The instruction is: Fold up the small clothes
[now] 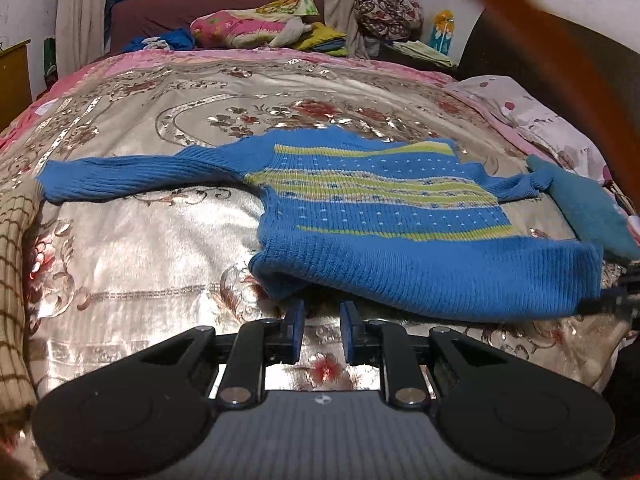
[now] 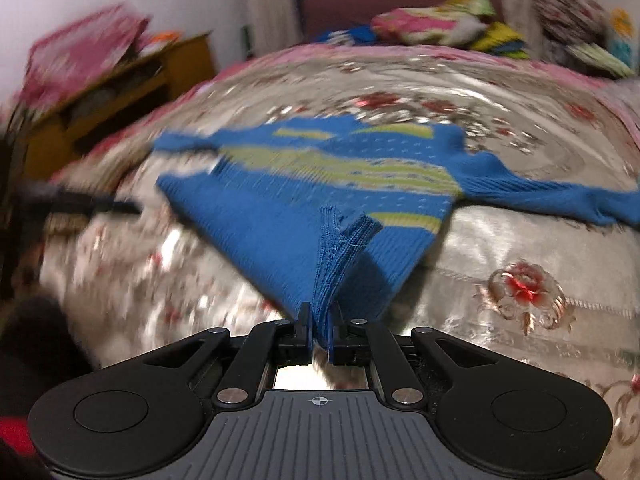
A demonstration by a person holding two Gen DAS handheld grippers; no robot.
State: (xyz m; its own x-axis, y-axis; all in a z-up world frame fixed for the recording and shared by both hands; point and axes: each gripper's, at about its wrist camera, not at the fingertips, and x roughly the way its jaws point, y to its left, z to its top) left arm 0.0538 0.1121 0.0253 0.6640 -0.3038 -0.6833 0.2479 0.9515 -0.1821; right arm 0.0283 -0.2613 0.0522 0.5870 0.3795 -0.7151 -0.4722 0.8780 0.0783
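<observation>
Pinching the ribbed hem corner of the blue striped sweater [image 2: 320, 184] in the right gripper [image 2: 320, 330], hem lifted off the floral bedspread [image 2: 520, 240], body and sleeves spread ahead, with the left gripper [image 1: 322, 332] narrow, empty, just short of the hem's other end.

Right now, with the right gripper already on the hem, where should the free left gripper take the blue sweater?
Grip the near left hem corner of the blue sweater, coming from the near edge of the bed. That corner is lifted off the bedspread, just ahead of the left gripper, whose fingers are empty. The right gripper pinches the other end.
</observation>
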